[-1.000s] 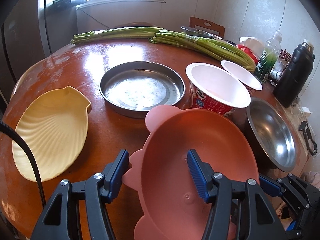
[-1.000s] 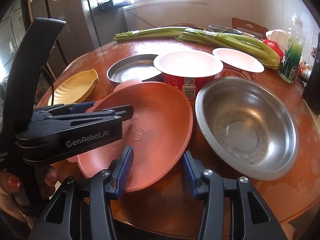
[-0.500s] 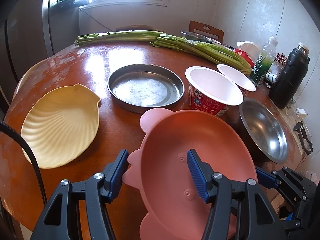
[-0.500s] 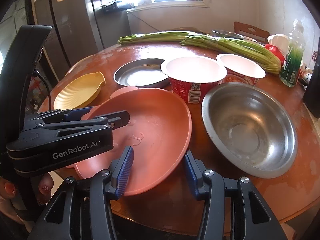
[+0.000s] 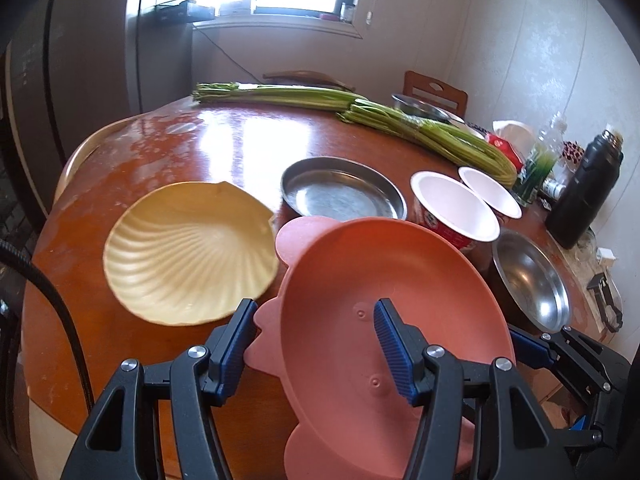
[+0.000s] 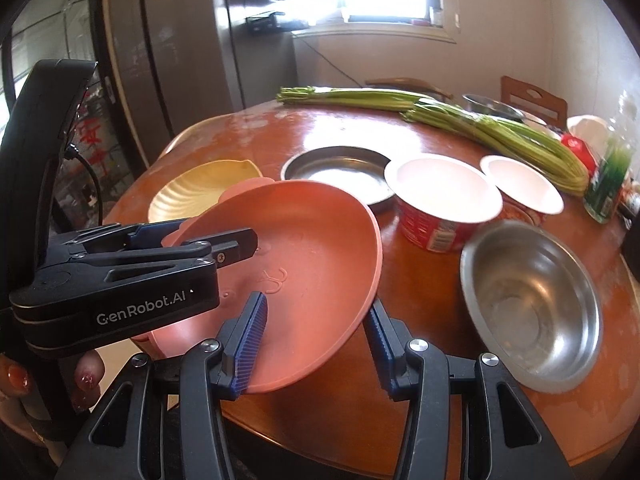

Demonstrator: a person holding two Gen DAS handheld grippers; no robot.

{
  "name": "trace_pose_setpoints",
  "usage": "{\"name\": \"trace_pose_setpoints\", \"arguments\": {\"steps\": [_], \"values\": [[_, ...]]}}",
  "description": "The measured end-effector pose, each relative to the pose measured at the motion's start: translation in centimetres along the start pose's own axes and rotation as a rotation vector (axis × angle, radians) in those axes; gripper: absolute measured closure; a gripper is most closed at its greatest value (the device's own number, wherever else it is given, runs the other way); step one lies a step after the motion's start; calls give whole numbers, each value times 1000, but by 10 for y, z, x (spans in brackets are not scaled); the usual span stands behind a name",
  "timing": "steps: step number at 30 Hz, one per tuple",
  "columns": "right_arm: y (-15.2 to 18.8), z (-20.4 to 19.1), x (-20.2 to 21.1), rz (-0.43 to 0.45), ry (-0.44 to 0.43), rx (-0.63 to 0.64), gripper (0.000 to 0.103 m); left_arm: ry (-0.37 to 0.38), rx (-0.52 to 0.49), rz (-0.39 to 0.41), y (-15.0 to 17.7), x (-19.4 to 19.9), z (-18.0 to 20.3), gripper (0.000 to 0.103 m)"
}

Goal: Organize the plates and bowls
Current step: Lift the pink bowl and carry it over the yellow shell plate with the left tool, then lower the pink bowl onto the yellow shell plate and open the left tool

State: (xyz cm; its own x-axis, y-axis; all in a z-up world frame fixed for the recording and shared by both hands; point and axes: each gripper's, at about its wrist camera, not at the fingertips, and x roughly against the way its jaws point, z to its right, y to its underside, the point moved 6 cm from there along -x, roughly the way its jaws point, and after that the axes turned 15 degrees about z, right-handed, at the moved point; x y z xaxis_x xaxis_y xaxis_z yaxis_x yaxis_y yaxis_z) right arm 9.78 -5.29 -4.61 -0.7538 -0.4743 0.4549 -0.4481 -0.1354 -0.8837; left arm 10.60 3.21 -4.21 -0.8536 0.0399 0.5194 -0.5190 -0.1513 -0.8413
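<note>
A salmon-pink plate point(image 5: 384, 300), oval and shallow with scalloped ears on its rim, is hanging tilted above the table's point(image 5: 224, 148) near edge, just right of the yellow shell dish point(image 5: 188, 256). The left gripper point(image 5: 312, 344) and right gripper point(image 6: 316, 340) are each partly closed, clamping opposite sides of its rim.

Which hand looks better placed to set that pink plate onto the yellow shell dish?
Probably left: its tool grips the pink plate on the side beside the yellow dish.
</note>
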Motion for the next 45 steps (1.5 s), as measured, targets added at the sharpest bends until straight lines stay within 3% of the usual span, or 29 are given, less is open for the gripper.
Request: {"name": "trace_pose_setpoints", "arguments": {"steps": [11,26,35,45], "values": [[-25,-34,-29,12,-70,66,51,-73,58,47,-9,12,-45,43],[-43,-62,-68,-16,-130,121,51,-140,121,55,-21,4,-85,43],[-59,-82,-97,-28,-187,161,51,-224,170,59,-30,-1,-116,43],[-58,-86,-124,-51,-214,170,51,-251,204,47,-28,-16,-132,43]]}}
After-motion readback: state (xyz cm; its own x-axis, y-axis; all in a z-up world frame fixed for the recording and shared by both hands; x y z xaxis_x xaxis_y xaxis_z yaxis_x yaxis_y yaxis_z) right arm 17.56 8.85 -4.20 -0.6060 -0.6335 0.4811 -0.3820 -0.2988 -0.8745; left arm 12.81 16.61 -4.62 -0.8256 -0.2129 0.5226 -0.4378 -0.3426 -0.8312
